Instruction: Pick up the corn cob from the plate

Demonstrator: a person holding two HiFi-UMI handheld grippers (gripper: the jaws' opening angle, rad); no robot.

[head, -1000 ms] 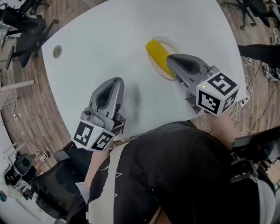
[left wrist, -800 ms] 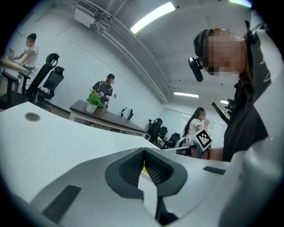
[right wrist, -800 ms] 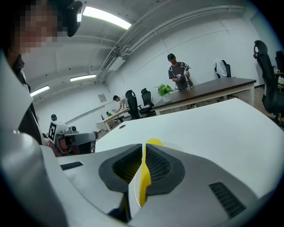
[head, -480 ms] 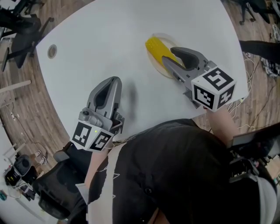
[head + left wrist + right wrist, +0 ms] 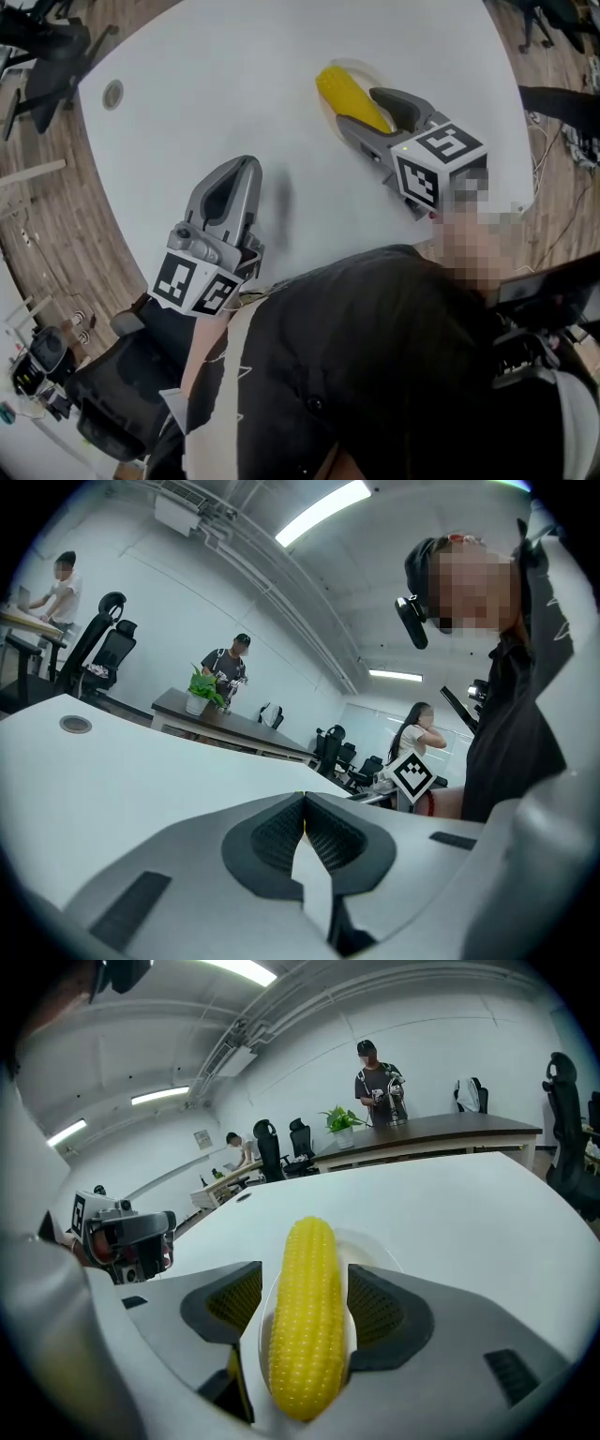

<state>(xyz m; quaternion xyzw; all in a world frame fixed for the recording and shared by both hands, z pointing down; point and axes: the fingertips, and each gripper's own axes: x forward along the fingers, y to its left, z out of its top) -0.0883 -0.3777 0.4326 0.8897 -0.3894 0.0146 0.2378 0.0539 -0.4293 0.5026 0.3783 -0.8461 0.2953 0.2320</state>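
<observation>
**Operator:** Where is the cob?

**Inspector:** The ribbed yellow corn cob point(image 5: 305, 1326) lies on the small pale round plate point(image 5: 381, 1252). The plate sits on the right part of the white worktop point(image 5: 234, 84). The cob's length runs away from you, and it has not been lifted.

**Operator:** And my jaws?

**Inspector:** The jaws of your right gripper point(image 5: 359, 108) are opening and stand wide, one on each side of the cob's near half. The dark ribbed pads flank it without pressing. The right pad sits closer to the kernels than the left. Your left gripper point(image 5: 242, 169) is over the near left of the worktop, well apart from the plate. Its jaws are together with nothing between them.

**Operator:** How should I take it?

**Inspector:** In my judgement, shift a little to the right first so the cob sits midway between the pads. Come down until the pads face the thickest part of the cob, with the tips just clear of the plate rim. Close across its width, steadily. A round cob will likely roll, or slip out forward, if one pad reaches it first. Then lift straight up, because the plate looks light and may slide or tip if you drag. Leave your left gripper where it is.
</observation>
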